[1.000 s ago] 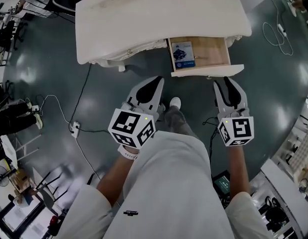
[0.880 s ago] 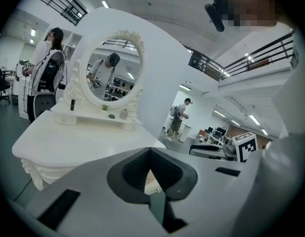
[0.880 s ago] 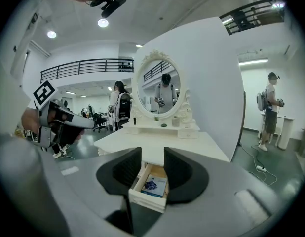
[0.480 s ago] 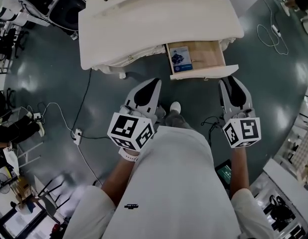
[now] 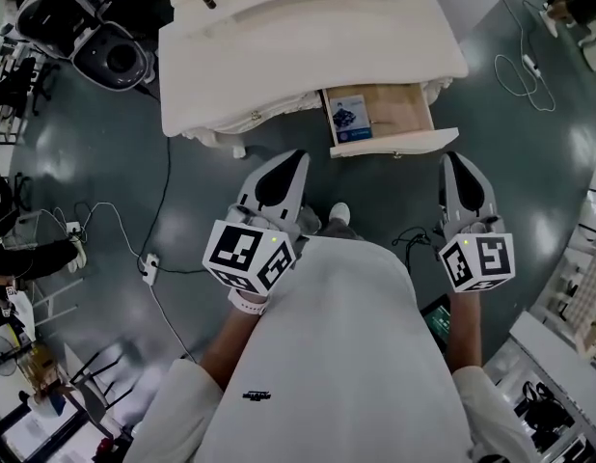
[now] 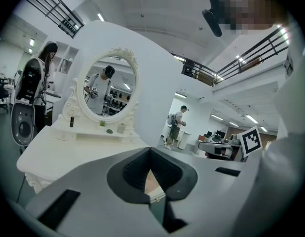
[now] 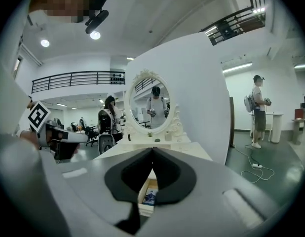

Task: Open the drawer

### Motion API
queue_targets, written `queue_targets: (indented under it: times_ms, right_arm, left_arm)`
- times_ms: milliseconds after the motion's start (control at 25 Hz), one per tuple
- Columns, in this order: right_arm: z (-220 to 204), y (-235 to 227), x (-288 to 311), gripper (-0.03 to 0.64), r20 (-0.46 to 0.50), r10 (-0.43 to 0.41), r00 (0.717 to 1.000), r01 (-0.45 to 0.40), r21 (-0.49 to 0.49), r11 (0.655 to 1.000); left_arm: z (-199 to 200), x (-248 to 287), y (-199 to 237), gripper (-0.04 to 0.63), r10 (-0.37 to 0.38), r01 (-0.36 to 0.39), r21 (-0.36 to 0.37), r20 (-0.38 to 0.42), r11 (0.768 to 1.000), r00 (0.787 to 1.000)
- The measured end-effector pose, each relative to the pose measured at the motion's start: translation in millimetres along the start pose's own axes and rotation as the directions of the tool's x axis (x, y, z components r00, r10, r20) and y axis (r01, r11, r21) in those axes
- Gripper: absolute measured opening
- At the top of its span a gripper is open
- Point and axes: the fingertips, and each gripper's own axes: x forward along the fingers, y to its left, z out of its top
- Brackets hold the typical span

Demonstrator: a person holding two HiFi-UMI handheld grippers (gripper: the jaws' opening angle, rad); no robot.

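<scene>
Jaws on the left gripper [image 6: 150,150] were pressed together on nothing; those of the right gripper [image 7: 152,150] had just closed tip to tip, likewise empty. Both hung clear of the drawer [image 5: 399,143], which stood pulled out from the white dressing table [image 5: 308,51] and held a blue booklet [image 5: 353,114].

— What sort of place is this?
— A big open lab hall. There's a glossy grey floor [image 5: 76,152] with cables [image 5: 169,162] trailing across it, equipment-laden benches [image 5: 558,355] along the edges, a railed mezzanine [image 7: 73,76] and ceiling lights [image 7: 95,35].
— Not a home, then?
— No. The white dressing table [image 5: 308,46] stands alone on the open floor, and a person with a backpack [image 7: 255,107] stands nearby.
</scene>
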Motion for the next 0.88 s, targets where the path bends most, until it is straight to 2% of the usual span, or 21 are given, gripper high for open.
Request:
queue_targets:
  times_ms: [400,880]
  right_arm:
    - [35.1,7.5,-16.8,0.011,0.062,0.029,0.998,-0.026,-0.048,0.998]
    - [40.3,5.3,-24.4,0.011,0.090,0.019,0.996,-0.014,-0.051,0.999]
  left_arm:
    - [8.8,-7.5,-7.5,0.009,0.000,0.000,-0.002,0.045,1.000,0.999]
    - [13.6,-6.7,-21.1,0.009,-0.018,0.017,0.017,0.052,1.000,0.999]
